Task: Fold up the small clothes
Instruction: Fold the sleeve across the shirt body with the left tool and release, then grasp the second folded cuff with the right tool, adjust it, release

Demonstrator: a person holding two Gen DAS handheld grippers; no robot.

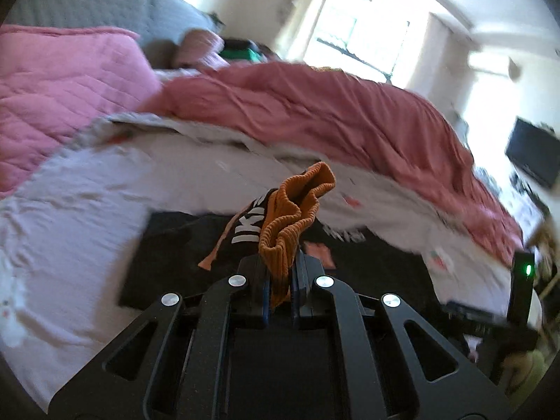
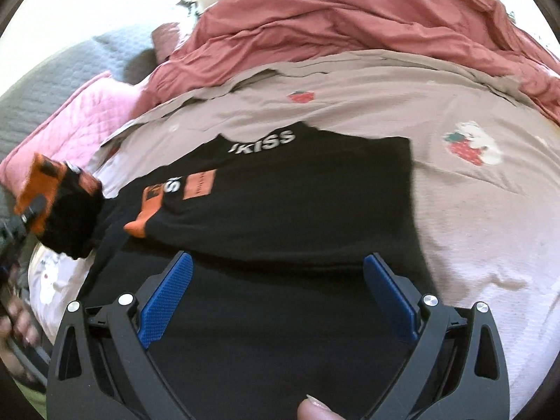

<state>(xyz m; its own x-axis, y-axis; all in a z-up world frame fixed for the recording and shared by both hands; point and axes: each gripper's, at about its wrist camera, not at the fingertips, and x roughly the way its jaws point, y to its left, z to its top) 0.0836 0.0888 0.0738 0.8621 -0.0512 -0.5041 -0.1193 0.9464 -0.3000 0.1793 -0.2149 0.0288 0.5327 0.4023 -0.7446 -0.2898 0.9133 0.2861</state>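
Open bedsheet point(image 2: 472, 210) is seen to the right of the black garment point(image 2: 280, 210), and free passage is offered there. Behind the garment, the way is blocked by the heaped red duvet point(image 2: 367, 17). To the left, room is taken by the pink pillow point(image 2: 70, 119) and the left gripper point(image 2: 45, 189).

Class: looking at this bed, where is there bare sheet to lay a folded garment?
Bare strawberry-print sheet lies right of the black printed garment, and a strip lies between it and the rumpled red duvet. The left side is crowded by the left gripper clamping the orange ribbed cuff.
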